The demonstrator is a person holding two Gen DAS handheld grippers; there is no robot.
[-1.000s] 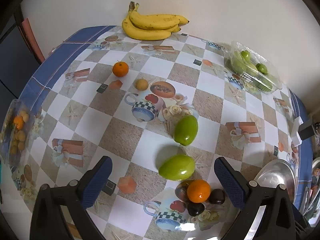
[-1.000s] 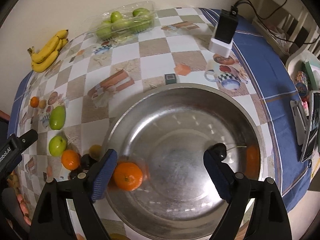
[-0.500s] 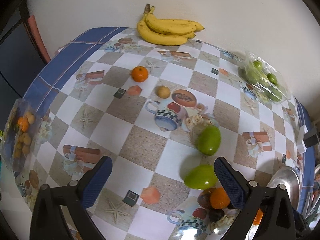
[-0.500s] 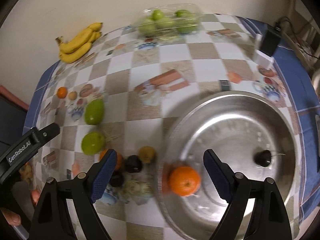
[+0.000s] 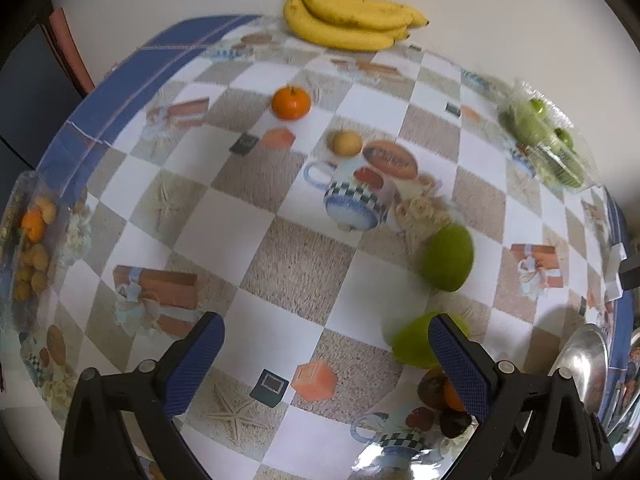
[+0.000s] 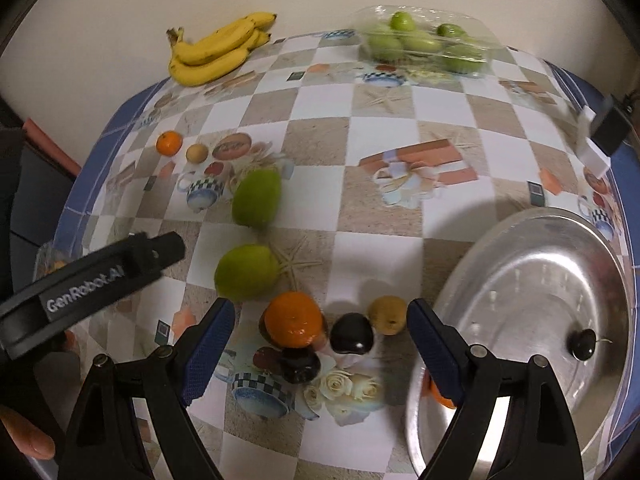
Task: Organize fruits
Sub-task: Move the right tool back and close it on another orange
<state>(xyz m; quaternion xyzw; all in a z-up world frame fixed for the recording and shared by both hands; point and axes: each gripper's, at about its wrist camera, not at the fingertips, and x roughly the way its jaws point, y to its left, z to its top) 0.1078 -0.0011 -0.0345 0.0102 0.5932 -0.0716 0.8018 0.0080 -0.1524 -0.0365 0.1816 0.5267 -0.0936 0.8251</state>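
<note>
Sitting between your right claw [image 6: 320,340]'s spread, empty fingers is a small cluster of fruit on the worktop [image 6: 380,220]: an orange [image 6: 294,320] on top of a dark fruit, a dark plum [image 6: 352,334] just to its right, another dark fruit [image 6: 300,364] below it, and a small yellow-brown fruit [image 6: 387,315] close to the rim of the metal bowl [image 6: 540,300]. Inside that bowl you have a dark cherry-like fruit [image 6: 582,344] with a stem, and a sliver of a second orange [image 6: 438,396] shows behind the claw's right finger. Beyond the cluster lie two green mangoes, the nearer mango [image 6: 246,278] just beside the orange and the farther mango [image 6: 256,198] a little past it. Further out you can see a lone tangerine [image 6: 169,143] with a small tan fruit [image 6: 197,153] next to it, a bunch of bananas [image 6: 216,54] against the wall, and a clear plastic tray of green fruit [image 6: 424,42] at the far edge. Your left claw [image 5: 326,364] is also wide apart and holds nothing; it hangs over bare checked cloth, its right finger overlapping the nearer mango in that view. A clear pack of small orange and yellow fruit [image 5: 32,248] sits at the worktop's left edge, and a black-and-white charger block [image 6: 600,136] stands at the right edge.
</note>
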